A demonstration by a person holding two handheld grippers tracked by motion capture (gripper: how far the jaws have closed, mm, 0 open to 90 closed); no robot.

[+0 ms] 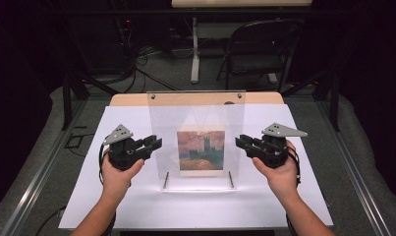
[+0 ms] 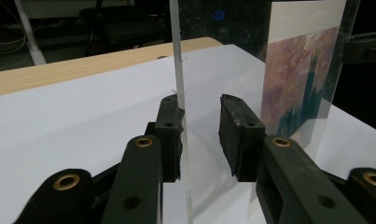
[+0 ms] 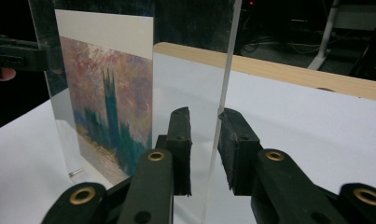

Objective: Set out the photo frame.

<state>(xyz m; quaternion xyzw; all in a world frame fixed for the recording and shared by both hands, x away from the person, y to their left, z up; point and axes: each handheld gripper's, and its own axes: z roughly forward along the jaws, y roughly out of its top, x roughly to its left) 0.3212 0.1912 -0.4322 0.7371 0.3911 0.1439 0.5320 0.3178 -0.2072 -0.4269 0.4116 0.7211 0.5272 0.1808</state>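
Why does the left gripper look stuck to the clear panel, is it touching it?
Touching. In the left gripper view one pad meets the panel edge; the other stands clear.

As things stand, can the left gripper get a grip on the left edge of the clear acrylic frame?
Probably yes. The left gripper already straddles the frame's left edge; one pad seems to touch it, the other stands off. Nothing lies between.

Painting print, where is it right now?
In the high view the painting print stands mid-table inside the clear acrylic frame, between the left tongs and right tongs.
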